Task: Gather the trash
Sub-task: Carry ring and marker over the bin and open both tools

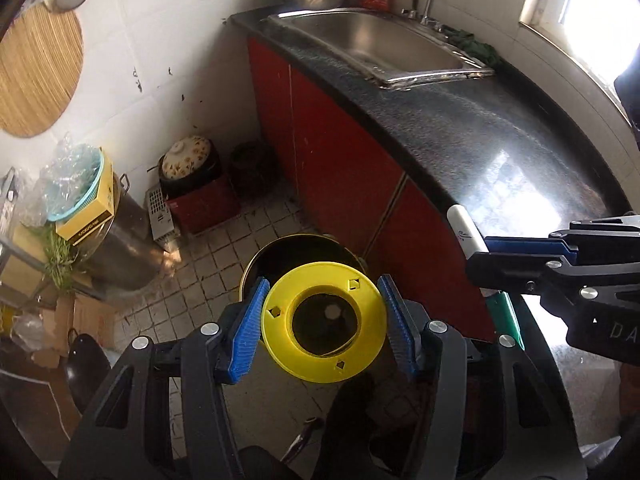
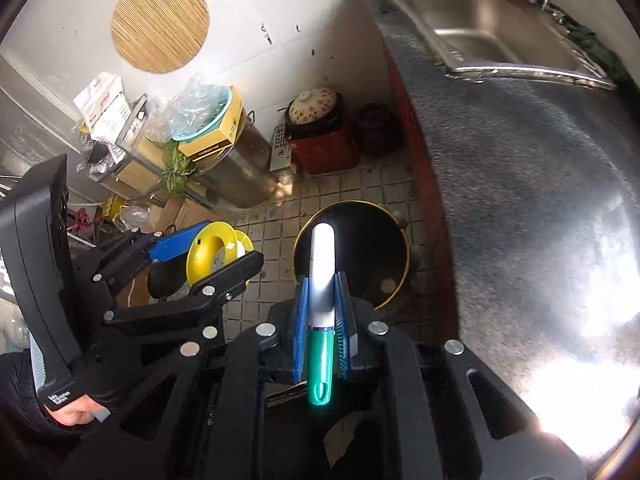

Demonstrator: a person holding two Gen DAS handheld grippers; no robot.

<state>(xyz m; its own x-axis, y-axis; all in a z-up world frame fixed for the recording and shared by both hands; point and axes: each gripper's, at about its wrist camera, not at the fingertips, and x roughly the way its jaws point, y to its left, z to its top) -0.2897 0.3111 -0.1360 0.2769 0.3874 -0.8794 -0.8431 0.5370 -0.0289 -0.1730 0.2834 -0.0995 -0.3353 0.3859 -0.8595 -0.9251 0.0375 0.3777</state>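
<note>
Gripping a yellow plastic spool (image 1: 323, 322) by its flange edges, left tongs (image 1: 322, 324) at lower centre of the left wrist frame, blue pads (image 1: 247, 330) closed onto both sides. Directly beyond the spool, a round black bin (image 1: 298, 254) with a gold rim on the tiled floor (image 1: 208, 280), beside the red cabinet doors (image 1: 340, 160). Clamped tight in the right tongs (image 2: 322, 300), at centre of the right wrist frame, a marker pen (image 2: 322, 280) with white barrel and green cap, white end pointing out over the bin's dark mouth (image 2: 360, 248). At left in that frame, the left tongs (image 2: 200, 248) with the spool (image 2: 208, 252). Along the right side, a dark speckled table (image 1: 460, 120) with a steel sink (image 1: 380, 46) set in at upper right.
</note>
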